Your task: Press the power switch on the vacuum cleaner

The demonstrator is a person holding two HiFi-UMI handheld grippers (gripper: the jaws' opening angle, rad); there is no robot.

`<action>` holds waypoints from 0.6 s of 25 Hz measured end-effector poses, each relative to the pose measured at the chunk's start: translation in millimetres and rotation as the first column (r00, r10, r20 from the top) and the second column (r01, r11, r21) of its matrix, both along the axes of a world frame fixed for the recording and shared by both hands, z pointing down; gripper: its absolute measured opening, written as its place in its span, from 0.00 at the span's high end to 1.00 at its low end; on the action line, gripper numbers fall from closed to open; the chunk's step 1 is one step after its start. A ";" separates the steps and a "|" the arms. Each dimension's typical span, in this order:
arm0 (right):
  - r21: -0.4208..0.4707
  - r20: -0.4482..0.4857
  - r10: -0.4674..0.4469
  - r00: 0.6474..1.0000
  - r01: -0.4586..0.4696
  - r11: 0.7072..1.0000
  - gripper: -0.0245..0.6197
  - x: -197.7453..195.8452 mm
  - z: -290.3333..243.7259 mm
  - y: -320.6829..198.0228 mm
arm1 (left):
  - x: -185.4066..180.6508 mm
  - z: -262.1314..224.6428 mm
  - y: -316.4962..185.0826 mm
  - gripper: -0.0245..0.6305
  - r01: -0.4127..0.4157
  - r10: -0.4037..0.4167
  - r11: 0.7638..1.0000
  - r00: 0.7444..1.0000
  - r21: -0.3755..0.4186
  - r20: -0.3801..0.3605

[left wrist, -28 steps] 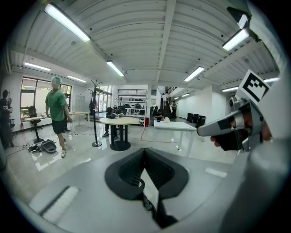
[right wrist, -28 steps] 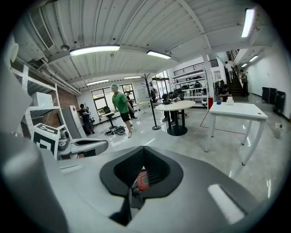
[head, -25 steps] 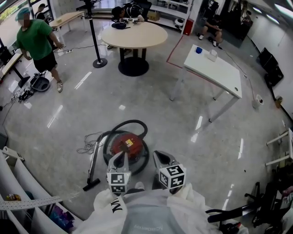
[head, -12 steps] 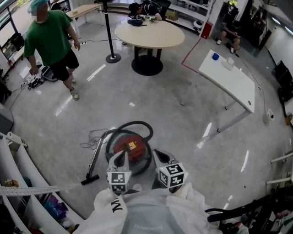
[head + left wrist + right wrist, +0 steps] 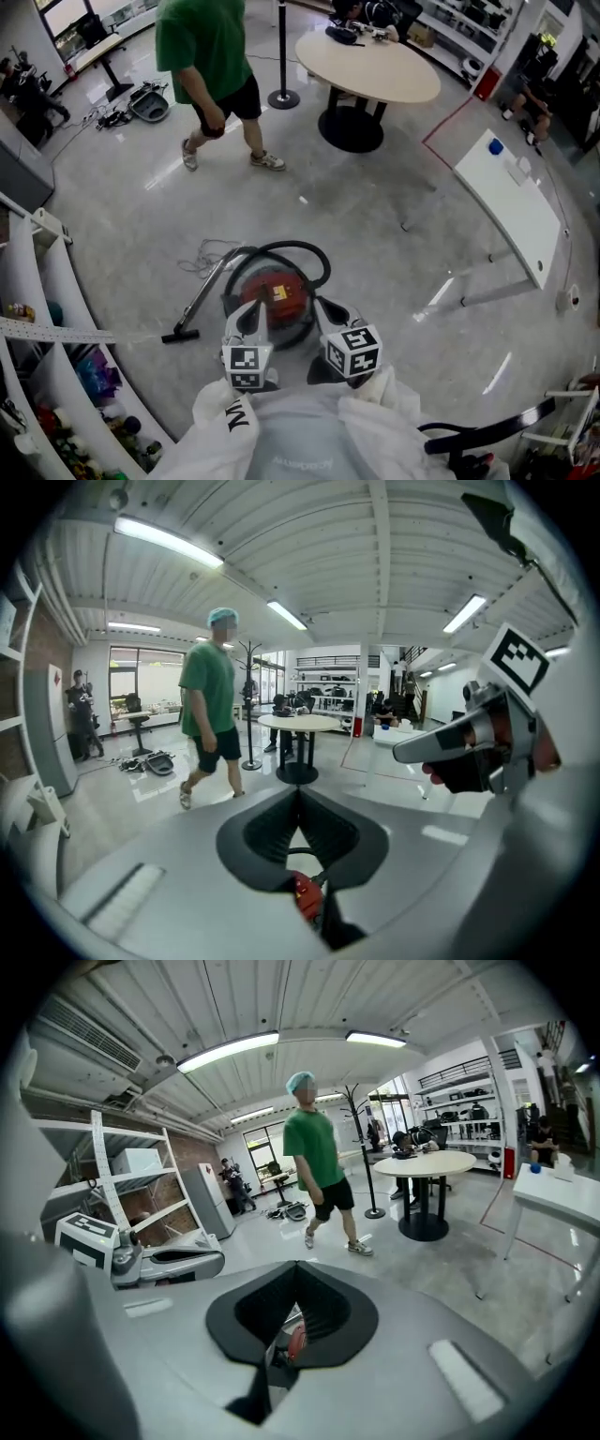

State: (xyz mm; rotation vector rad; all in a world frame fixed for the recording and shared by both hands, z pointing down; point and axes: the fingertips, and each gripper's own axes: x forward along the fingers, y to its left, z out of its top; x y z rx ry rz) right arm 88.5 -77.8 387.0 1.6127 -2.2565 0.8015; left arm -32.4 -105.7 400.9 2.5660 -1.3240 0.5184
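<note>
Two hand-held grippers are being held low over a glossy grey floor, the left gripper and the right gripper side by side and apart from each other. In the left gripper view the left gripper is being shown with its jaws drawn together, tips touching and nothing clamped between them. In the right gripper view the right gripper is being shown the same way, narrowed to a close and empty.

A red round canister vacuum cleaner is being seen on the floor just ahead of both grippers, its top lying between and slightly beyond their tips without being touched. A black hose is being looped around its far side, and a grey wand with a black floor nozzle is being stretched out to its left. Red plastic of the vacuum cleaner is being glimpsed under the closed left jaws, and likewise under the right. Its power switch cannot be made out.

Farther off, a person in a green shirt and black shorts is being caught mid-stride beside a round beige table. A white rectangular table is being seen towards the floor's right edge.
</note>
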 end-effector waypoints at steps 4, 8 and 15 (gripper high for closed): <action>0.000 0.009 -0.085 0.996 0.085 0.996 0.96 -6.1 -1.8 -15.4 | -8.2 1.2 -5.0 0.96 0.083 -0.083 0.996 0.996 -0.013 0.014; -0.006 0.020 -0.156 0.988 0.156 0.988 0.96 -7.0 -1.1 -26.2 | -9.3 -1.1 -8.1 0.96 0.150 -0.150 0.989 0.988 -0.013 0.027; -0.004 0.041 -0.275 0.961 0.275 0.961 0.96 -7.1 -3.0 -42.3 | -4.2 -5.6 -6.7 0.96 0.257 -0.256 0.966 0.966 -0.017 0.043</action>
